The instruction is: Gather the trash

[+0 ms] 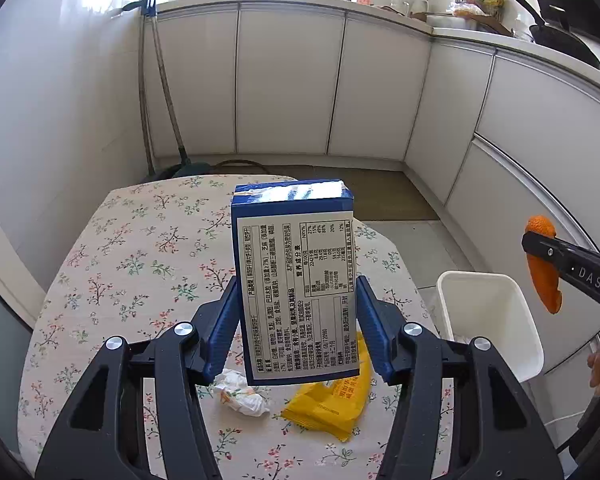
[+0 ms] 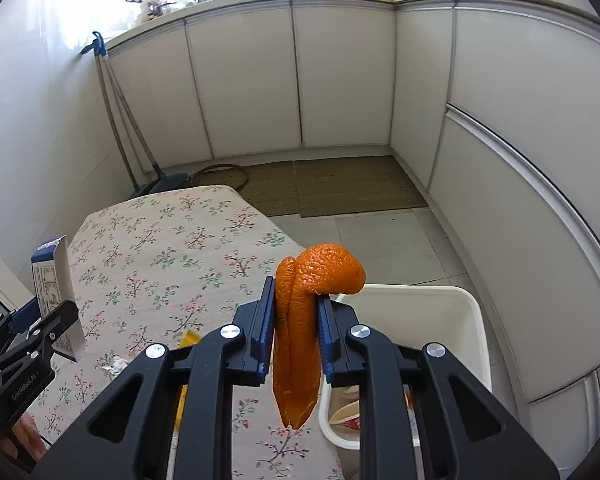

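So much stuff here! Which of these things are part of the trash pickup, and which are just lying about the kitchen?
Part of the job:
- blue box, held in the left gripper
- orange peel, held in the right gripper
- white bin
- crumpled tissue on the table
- yellow wrapper on the table

Just lying about:
- broom
- floor mat
- pan

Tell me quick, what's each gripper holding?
Left gripper: closed on the blue box.
Right gripper: closed on the orange peel.

The left gripper (image 1: 296,320) clamps a carton between its blue pads, tilted downward; the right gripper (image 2: 296,324) pinches orange peel, likewise angled down.
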The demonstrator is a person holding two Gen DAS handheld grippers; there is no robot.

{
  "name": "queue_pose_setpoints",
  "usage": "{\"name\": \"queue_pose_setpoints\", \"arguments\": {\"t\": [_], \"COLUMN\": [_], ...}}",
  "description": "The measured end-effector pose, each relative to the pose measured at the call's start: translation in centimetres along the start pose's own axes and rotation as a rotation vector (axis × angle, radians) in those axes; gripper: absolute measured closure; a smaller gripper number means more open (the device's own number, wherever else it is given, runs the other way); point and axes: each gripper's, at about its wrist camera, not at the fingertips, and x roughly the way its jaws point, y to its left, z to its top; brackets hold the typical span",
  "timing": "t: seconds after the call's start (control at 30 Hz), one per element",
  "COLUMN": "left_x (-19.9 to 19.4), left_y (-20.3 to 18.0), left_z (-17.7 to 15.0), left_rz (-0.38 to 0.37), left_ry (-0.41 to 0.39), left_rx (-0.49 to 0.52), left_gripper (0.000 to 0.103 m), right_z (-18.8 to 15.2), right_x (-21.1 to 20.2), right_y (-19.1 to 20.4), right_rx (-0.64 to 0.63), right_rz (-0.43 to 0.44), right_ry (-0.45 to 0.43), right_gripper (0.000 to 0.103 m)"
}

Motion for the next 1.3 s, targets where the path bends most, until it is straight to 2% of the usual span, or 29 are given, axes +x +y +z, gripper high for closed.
{"name": "queue_pose_setpoints", "arguments": {"t": [0.2, 0.43, 0.47, 0.53, 0.63, 0.73, 0.83, 1.13, 1.3], "left_x": [0.5, 1.2, 1.3, 1.6, 2.2, 2.7, 2.7, 4.2, 5.1], "left_y": [-2.8, -7.0, -7.7, -9.4, -11.3, -13.5, -15.8, -21.1, -23.3], "left_z": [-0.4, -1.1, -1.2, -1.3, -1.1, -0.6, 0.0, 1.0, 1.0], "left_rz": [-0.03, -0.074, -0.077, -0.087, -0.115, -0.151, -0.181, -0.271, -0.3], "left_ry": [0.007, 0.015, 0.014, 0.014, 0.022, 0.028, 0.018, 0.054, 0.071], "left_rx": [0.04, 0.095, 0.111, 0.145, 0.149, 0.154, 0.178, 0.212, 0.226], "left_gripper": [0.05, 0.05, 0.05, 0.05, 0.05, 0.05, 0.049, 0.049, 0.049], "right_z": [-0.7, -1.6, -1.7, -2.0, -2.3, -2.6, -3.0, -3.9, -4.2], "right_x": [-0.1, -0.4, -0.4, -0.6, -1.0, -1.6, -2.1, -2.9, -3.2], "right_y": [-4.8, -10.3, -10.9, -12.4, -14.2, -16.1, -17.7, -21.2, -21.8], "right_rx": [0.074, 0.164, 0.175, 0.202, 0.237, 0.292, 0.335, 0.416, 0.431], "right_rz": [-0.092, -0.198, -0.204, -0.215, -0.239, -0.253, -0.268, -0.291, -0.301], "right_ry": [-0.011, -0.014, -0.009, -0.009, -0.019, -0.029, -0.038, -0.053, -0.058], "right_gripper": [0.084, 0.079, 0.076, 0.058, 0.044, 0.032, 0.024, 0.022, 0.022]}}
